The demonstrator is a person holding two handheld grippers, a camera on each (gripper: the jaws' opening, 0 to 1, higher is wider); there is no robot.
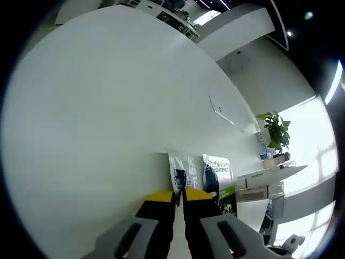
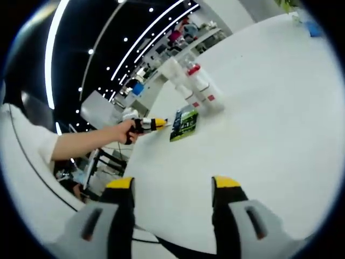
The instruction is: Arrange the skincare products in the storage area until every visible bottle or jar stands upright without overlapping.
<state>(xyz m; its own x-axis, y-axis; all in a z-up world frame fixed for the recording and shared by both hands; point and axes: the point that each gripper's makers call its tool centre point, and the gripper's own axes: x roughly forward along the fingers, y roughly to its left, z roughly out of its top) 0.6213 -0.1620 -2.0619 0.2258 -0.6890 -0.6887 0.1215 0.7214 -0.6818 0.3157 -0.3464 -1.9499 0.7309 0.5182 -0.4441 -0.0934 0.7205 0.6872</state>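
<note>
Left gripper view: tongs point(image 1: 179, 197) pinch sachet point(image 1: 178, 172).

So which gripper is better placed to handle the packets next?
Left, most likely. The left gripper has its nearly closed jaws right at the white packet, whereas the right gripper hangs open over bare table, well short.

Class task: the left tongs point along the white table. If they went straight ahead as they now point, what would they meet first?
Most likely the white sachet just beyond the nearly closed left tongs; they may touch it already, depth unclear.
</note>
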